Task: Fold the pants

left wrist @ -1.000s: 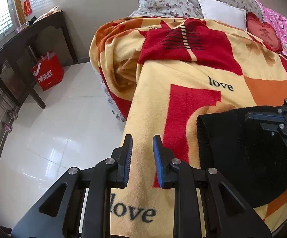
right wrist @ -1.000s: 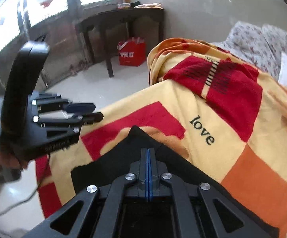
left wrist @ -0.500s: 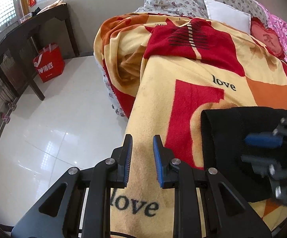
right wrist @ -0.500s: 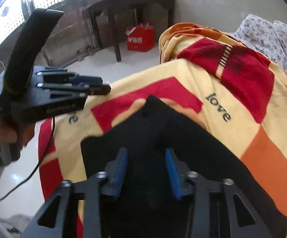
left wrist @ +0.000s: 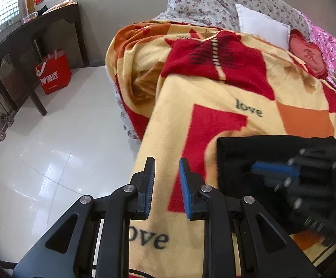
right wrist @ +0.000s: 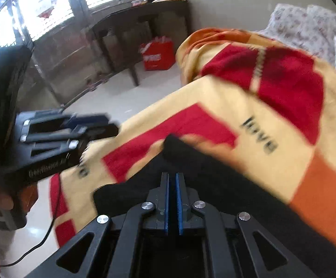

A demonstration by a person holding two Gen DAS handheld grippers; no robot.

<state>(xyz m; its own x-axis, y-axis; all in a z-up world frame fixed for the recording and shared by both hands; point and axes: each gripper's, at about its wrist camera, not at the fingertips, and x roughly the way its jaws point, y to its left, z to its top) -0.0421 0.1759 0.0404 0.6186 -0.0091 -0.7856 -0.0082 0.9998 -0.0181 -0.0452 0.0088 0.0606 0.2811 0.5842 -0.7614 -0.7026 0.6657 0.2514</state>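
The black pants (left wrist: 249,159) lie folded in a flat rectangle on the yellow, red and orange blanket (left wrist: 214,97) near the bed's front corner. They also show in the right wrist view (right wrist: 214,180). My left gripper (left wrist: 166,176) is open and empty, left of the pants over the blanket's edge. My right gripper (right wrist: 172,185) hovers just above the pants with its blue pads nearly together and nothing between them. It appears blurred in the left wrist view (left wrist: 283,171). The left gripper shows in the right wrist view (right wrist: 93,127).
A dark wooden table (left wrist: 40,30) stands by the window with a red bag (left wrist: 54,71) under it. White tiled floor (left wrist: 52,150) lies left of the bed. Floral bedding (left wrist: 214,2), a white pillow (left wrist: 260,25) and a red heart cushion (left wrist: 307,55) are at the bed's head.
My right gripper opened and let go of the pants half a second ago, then closed again to a narrow gap while moving. The left gripper stayed open and shifted slightly.
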